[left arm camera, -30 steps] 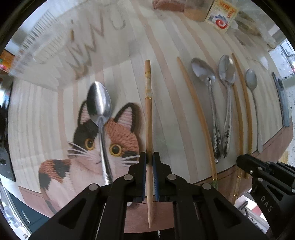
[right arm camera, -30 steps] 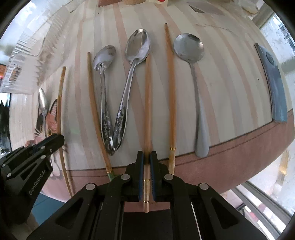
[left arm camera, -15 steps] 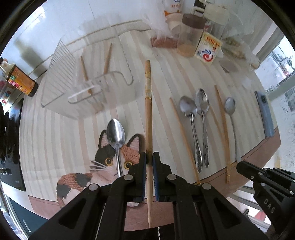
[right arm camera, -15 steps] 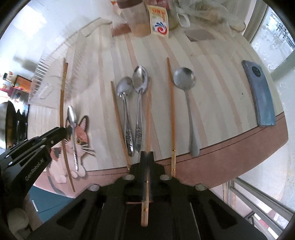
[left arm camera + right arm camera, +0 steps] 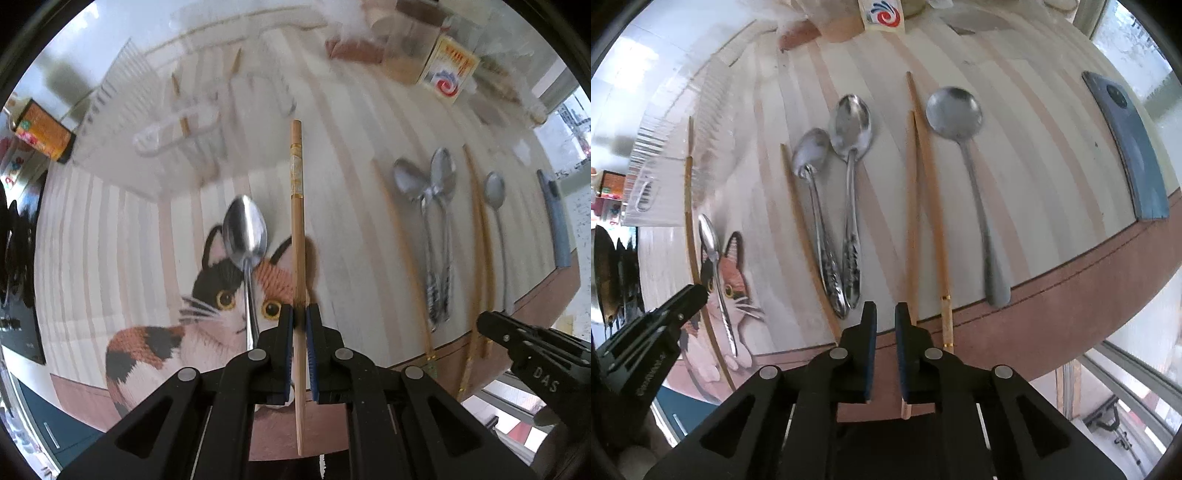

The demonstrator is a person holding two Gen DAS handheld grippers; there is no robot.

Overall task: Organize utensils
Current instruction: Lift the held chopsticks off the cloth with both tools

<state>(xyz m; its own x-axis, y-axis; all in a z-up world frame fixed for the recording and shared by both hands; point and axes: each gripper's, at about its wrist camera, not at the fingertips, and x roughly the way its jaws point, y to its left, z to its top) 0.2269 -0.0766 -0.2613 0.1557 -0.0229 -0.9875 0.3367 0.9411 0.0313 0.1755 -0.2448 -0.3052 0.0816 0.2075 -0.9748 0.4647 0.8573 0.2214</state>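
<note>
Left wrist view: left gripper (image 5: 299,321) clamps a wooden chopstick (image 5: 297,221) between its blue pads, as it did a second ago; the stick runs straight forward over the cat-print mat (image 5: 207,314), tip aimed toward the clear plastic rack (image 5: 177,122) at the back, which already holds two chopsticks. A lone spoon (image 5: 245,236) lies on the mat just left of the held stick. Compared with half a second back the camera sits lower and closer to the cloth, view blurred, so the hand is moving.

Right wrist view: the big change is here. Right gripper (image 5: 884,321) had a second chopstick (image 5: 911,206) pinched a second ago; now the jaws stand narrowly apart with an empty gap, and that stick sits just right of the right finger, outside the jaws, its butt end poking out below the pad. Whether it lies on the table or leans on the finger, cannot tell. Its far end crosses a neighbouring chopstick (image 5: 932,206).

Judgement: right-hand grasp was lost or released, so that stick needs re-gripping; only the left stick looks ready for the rack.

Around: two patterned spoons (image 5: 834,206), a round-bowl spoon (image 5: 964,147), another chopstick (image 5: 803,236), and a blue phone (image 5: 1134,147) at the right edge of the striped tablecloth (image 5: 1034,166).
</note>
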